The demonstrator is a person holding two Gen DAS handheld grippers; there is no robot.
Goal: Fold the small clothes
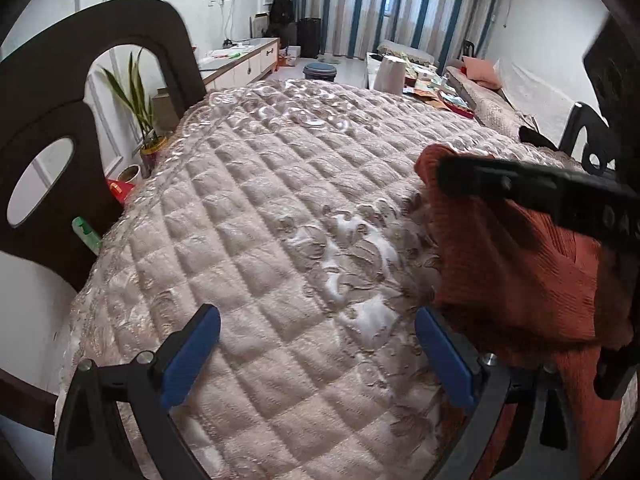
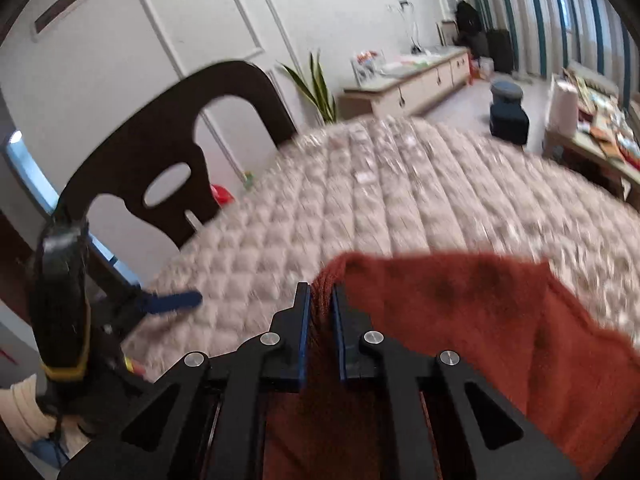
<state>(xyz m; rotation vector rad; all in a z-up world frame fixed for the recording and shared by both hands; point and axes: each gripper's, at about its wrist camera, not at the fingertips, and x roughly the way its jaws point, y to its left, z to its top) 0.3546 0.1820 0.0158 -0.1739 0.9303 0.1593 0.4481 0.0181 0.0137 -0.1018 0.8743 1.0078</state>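
A rust-orange knit garment (image 1: 512,276) hangs over the quilted beige table cover (image 1: 256,200) at the right of the left wrist view. My right gripper (image 2: 321,296) is shut on an edge of the garment (image 2: 472,312) and lifts it above the cover. Its black body crosses the left wrist view (image 1: 540,192). My left gripper (image 1: 316,340) is open and empty, low over the cover, just left of the garment. It also shows in the right wrist view (image 2: 176,302) at the left.
A dark wooden chair (image 1: 60,128) stands at the table's left edge and also shows in the right wrist view (image 2: 168,152). A potted plant (image 1: 136,96), a low cabinet (image 1: 240,64) and a cluttered coffee table (image 1: 424,80) stand beyond.
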